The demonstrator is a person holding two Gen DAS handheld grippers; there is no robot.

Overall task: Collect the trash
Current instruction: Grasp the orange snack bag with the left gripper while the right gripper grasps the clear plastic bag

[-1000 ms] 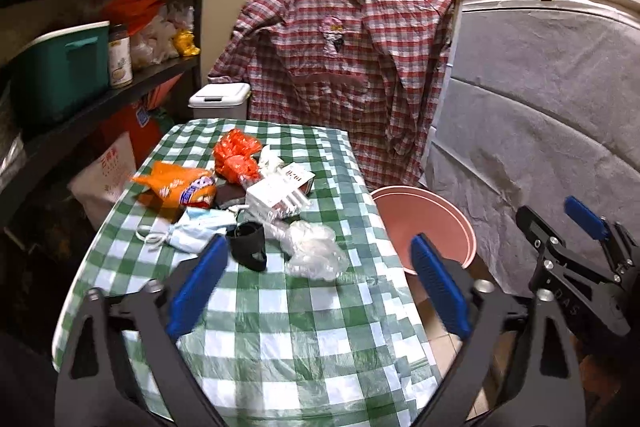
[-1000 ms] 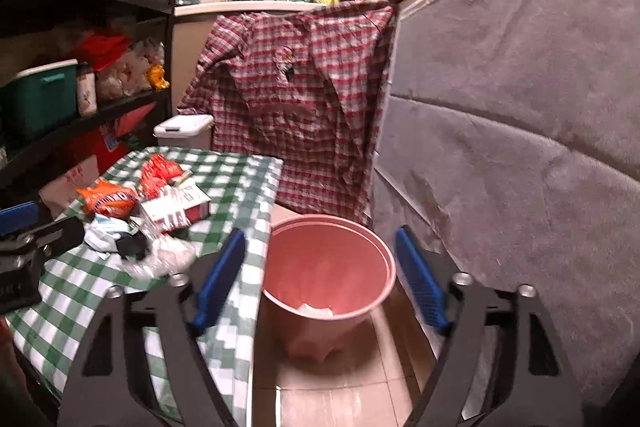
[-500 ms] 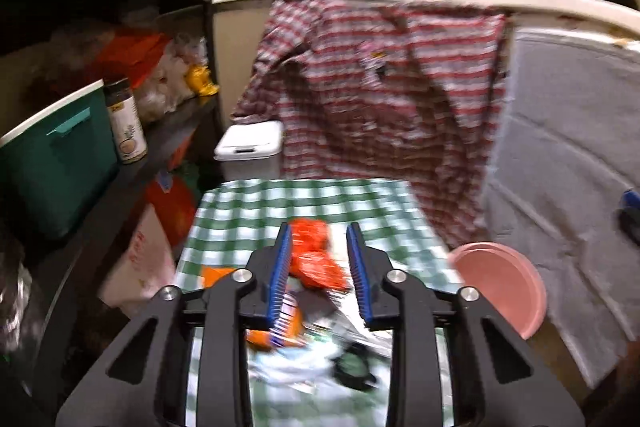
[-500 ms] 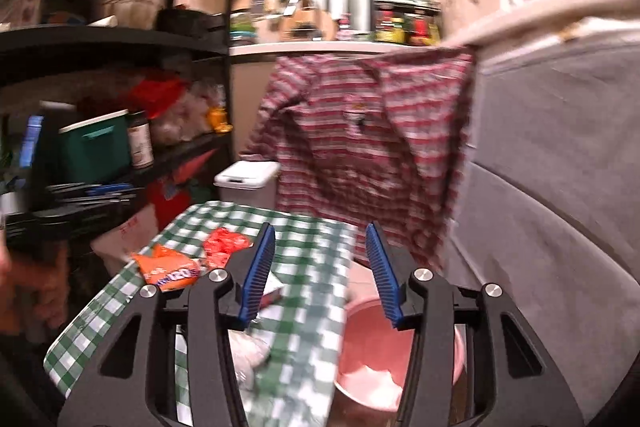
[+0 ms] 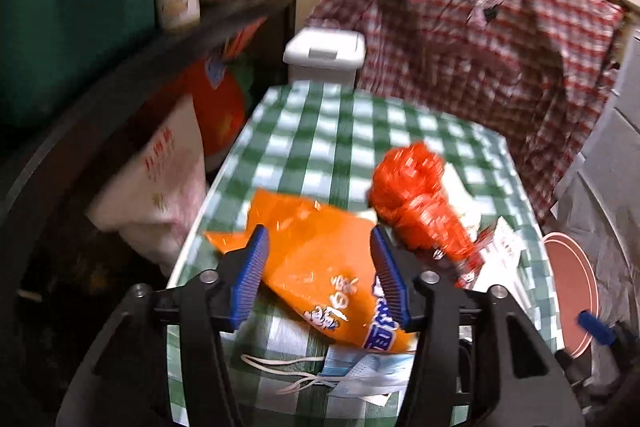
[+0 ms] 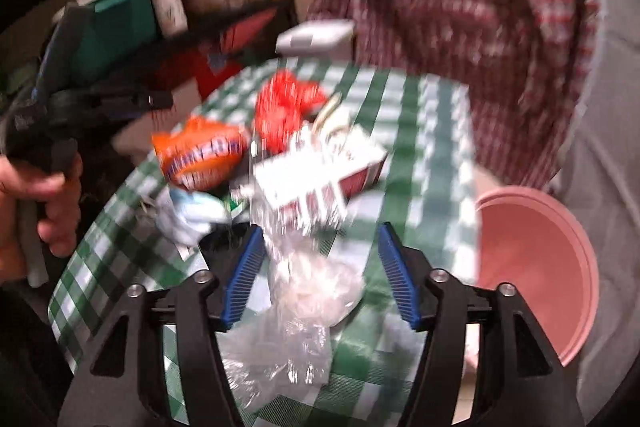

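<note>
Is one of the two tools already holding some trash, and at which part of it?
Nothing is held yet. The left tool stands open around the orange snack bag, and the right tool stands open around the clear plastic bag; both have just been opening.

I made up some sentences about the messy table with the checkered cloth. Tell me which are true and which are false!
1. The left gripper has its blue pads on either side of the orange snack bag. True.
2. The tablecloth is blue with stripes. False: it is green and white checks.
3. The right gripper is over a clear plastic bag. True.
4. The pink bin stands on top of the table. False: it stands beside the table, lower down, at its right edge.
5. The face mask is hanging on the plaid shirt. False: it lies on the cloth, just below the orange bag.
</note>
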